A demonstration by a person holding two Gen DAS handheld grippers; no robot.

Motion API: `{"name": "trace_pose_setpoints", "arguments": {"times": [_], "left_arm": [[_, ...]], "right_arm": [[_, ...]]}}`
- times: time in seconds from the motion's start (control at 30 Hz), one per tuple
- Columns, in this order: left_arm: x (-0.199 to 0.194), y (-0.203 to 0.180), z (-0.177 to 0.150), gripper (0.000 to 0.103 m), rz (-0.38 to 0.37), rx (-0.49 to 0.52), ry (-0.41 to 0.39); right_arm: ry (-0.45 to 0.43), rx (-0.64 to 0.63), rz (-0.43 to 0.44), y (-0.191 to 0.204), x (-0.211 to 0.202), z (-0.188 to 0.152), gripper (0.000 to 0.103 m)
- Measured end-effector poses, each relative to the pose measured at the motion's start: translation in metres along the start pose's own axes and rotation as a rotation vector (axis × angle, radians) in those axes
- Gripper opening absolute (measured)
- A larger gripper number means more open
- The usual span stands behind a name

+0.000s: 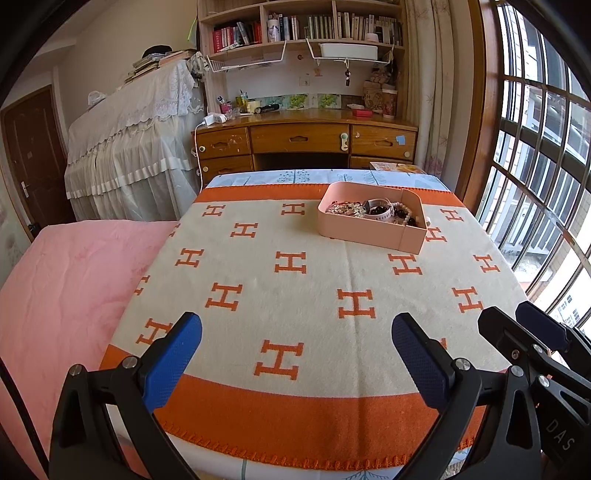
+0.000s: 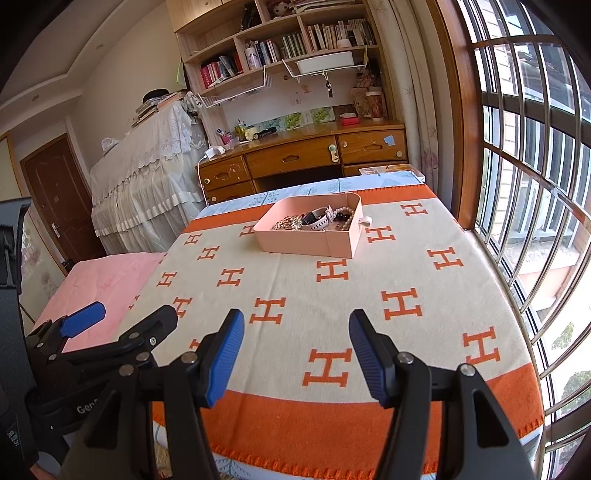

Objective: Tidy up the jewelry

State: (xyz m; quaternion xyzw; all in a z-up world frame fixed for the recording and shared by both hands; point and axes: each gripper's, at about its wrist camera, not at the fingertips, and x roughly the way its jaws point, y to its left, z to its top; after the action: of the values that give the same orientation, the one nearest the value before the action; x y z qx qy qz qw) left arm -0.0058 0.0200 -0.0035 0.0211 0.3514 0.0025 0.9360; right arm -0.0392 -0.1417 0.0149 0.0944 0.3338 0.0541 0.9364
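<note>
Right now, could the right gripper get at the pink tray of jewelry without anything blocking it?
Probably yes. The right gripper has open, empty jaws, and only bare blanket lies between it and the pink tray. It would need to travel forward first.

jewelry in tray on blanket.

Ahead and below: cream blanket with orange H marks and orange border, spread flat. Left of it a pink quilt. Far ahead a wooden desk under bookshelves; lace-draped furniture far left, barred window along the right.
</note>
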Motion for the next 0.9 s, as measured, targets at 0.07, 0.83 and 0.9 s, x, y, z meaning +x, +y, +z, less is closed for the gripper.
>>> {"name": "trace_pose_setpoints", "arguments": {"times": [0.07,0.83,0.9], "left_arm": [[0.0,0.0003,0.0001,0.102,-0.001,-0.001,0.001],[0.0012,0.0031,-0.0051,0.102,-0.004,-0.005,0.009],[0.0012,0.0031,-0.005,0.102,-0.004,-0.005,0.011]], "right_arm": [[0.004,0.001,0.002,-0.0005,0.0026,-0.0019,0.06],[0.012,0.003,0.001,0.0006,0.0053,-0.0038,0.06],[0.012,0.003,0.001,0.0006,0.0052,-0.0035,0.06]]}}
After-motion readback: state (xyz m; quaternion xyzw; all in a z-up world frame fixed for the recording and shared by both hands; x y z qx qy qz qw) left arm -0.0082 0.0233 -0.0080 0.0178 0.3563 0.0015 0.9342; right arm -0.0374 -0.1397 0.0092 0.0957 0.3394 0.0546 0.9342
